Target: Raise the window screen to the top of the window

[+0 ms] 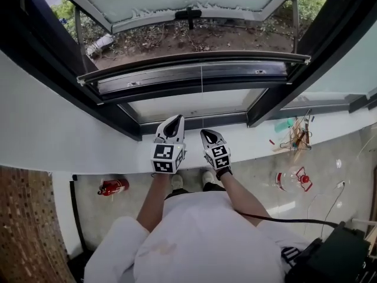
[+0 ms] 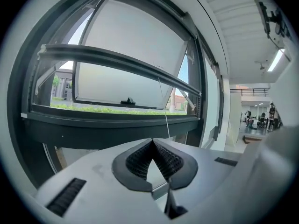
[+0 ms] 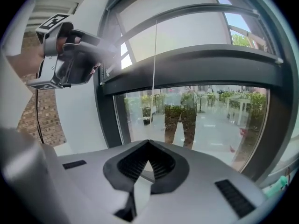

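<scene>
Window screen rail [image 1: 194, 59] spans the opening at mid-height, well short of fully raised, at 12 o'clock from both claws.

Left gripper [image 2: 152, 141]: clenched, nothing between the pads. I read the pull cord [image 2: 163, 108] as passing just beside its tips at 1 o'clock, not gripped.

Right gripper [image 3: 148, 143]: clenched and empty, with the cord ending at 12 o'clock above it.

In my judgement the step in hand is securing the cord. I would open the left jaws, centre the cord between the pads and clamp. I would then guide the rail upward squarely, keeping it level.
</scene>
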### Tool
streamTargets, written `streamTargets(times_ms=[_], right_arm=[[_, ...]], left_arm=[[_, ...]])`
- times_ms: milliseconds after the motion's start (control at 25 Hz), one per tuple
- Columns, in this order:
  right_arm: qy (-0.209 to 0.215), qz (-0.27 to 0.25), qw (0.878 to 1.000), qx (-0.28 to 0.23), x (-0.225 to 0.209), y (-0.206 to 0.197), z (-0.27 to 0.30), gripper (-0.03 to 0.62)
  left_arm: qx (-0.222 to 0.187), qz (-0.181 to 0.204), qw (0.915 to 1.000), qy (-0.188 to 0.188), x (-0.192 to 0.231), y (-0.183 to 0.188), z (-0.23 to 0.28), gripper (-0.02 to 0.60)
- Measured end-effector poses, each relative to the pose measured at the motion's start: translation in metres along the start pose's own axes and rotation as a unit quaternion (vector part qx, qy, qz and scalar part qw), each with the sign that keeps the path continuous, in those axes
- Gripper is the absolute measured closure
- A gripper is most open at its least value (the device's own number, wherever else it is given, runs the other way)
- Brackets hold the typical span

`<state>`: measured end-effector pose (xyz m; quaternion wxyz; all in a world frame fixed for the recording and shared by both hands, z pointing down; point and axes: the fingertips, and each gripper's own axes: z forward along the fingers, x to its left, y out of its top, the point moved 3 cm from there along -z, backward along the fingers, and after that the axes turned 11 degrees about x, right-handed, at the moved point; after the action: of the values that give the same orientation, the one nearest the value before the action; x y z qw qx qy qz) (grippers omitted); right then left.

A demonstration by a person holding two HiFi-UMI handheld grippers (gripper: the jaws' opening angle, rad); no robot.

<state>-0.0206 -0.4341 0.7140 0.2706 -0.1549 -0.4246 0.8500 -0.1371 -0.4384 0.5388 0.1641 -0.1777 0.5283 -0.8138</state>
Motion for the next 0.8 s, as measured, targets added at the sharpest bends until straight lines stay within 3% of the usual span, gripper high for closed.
streamTargets(times_ms=[280, 680, 800], right_arm=[[-0.013, -0.020, 1.000, -0.011, -0.002, 0.014, 0.004, 0.592], [-0.002, 0.025, 0.997, -0.075, -0.011, 0.059, 0.001, 0.592], [-0.011, -0.010, 0.997, -0.080, -0.006, 0.068, -0.001, 0.592]], left_arm=[[0.002, 0.004, 1.0000, 0.009, 0.008, -0.004, -0.004, 0.580], [-0.005, 0.007, 0.9999, 0.012, 0.014, 0.006, 0.002, 0.580], [-0.006, 0.010, 0.9999, 0.011, 0.015, 0.008, 0.003, 0.580]])
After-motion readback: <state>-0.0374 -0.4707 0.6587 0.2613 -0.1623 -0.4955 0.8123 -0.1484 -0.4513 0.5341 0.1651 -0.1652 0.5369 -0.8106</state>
